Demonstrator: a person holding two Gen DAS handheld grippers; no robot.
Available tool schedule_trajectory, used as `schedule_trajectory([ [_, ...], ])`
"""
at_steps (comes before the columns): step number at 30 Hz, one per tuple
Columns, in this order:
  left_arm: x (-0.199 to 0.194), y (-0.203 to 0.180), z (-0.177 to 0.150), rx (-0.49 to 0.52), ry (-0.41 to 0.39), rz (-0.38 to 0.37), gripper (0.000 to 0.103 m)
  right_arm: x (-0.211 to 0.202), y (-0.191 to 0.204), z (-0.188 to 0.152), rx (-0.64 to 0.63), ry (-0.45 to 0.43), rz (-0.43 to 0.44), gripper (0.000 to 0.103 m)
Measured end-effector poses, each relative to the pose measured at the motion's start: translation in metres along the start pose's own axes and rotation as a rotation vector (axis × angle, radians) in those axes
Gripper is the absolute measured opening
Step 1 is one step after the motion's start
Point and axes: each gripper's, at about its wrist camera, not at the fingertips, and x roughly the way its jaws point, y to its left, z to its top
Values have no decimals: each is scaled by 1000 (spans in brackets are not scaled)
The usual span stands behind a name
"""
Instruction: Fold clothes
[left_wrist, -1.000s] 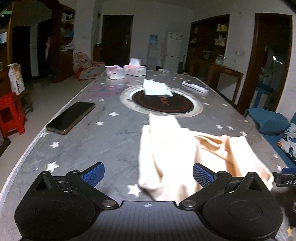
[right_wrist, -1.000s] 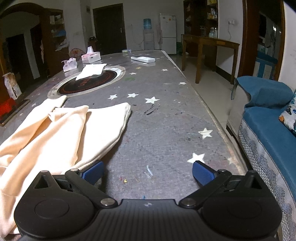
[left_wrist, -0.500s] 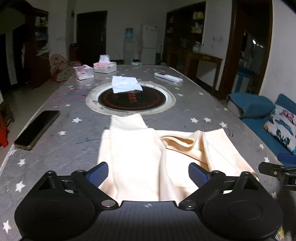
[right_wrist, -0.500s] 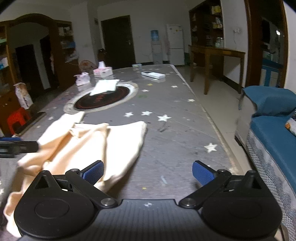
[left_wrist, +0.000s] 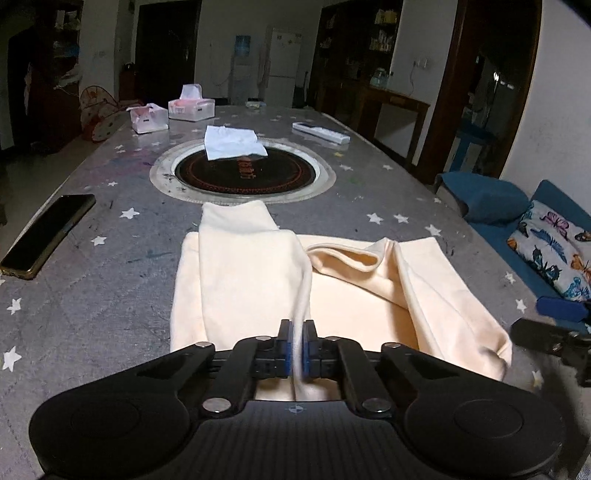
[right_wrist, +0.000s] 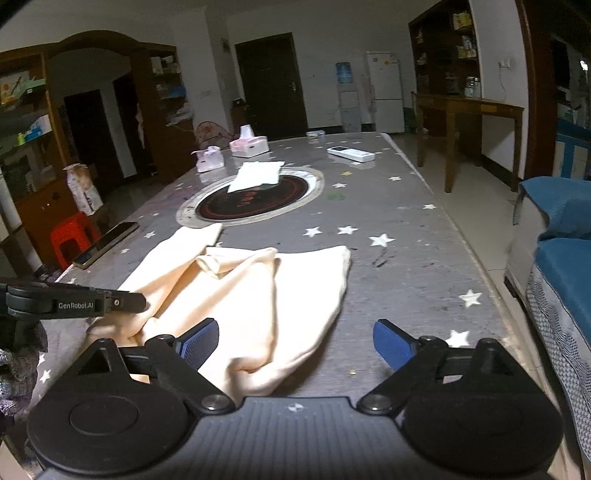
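On the grey star-patterned worktop (left_wrist: 110, 295) in front of you lies the cream-coloured soft cloth garment (left_wrist: 258, 280), loosely bunched, with one sleeve-like flap reaching toward the round black hotplate inset (left_wrist: 246, 173) at the middle; your left gripper (left_wrist: 296, 345) is clenched on a raised fold at the garment's near edge, its blue pads pressed together with the cream cloth pinched between them; your right gripper (right_wrist: 295, 341) is released, its blue pads spread wide, the left pad over the near right part of the garment and the right pad above bare worktop; from the right wrist view the left gripper's black body shows at the left edge, meeting the garment's crumpled near side. Beyond the garment a white folded cloth (left_wrist: 232, 142) rests partly on the hotplate; a black smartphone (left_wrist: 46, 236) lies near the worktop's left edge; two pink-and-white tissue boxes (left_wrist: 190, 105) and a white remote control (left_wrist: 320, 132) sit at the far end; a blue sofa (right_wrist: 565, 266) stands just beside the worktop on your right.
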Motion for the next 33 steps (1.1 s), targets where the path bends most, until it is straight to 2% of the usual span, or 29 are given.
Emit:
schedule_trajectory([
  [13,-63,21,-8,-89,-126,1,3,1,24,3,-56,6,68,83],
  [17,-83,29,-17,-106,-144,12,3,4,31,7,-74,6,87,78],
  [28,-122,51,-51,-164,-148,49,2,33,53,9,-118,55,120,74],
  [33,-123,54,-58,-165,-126,54,3,50,59,16,-136,69,107,70],
])
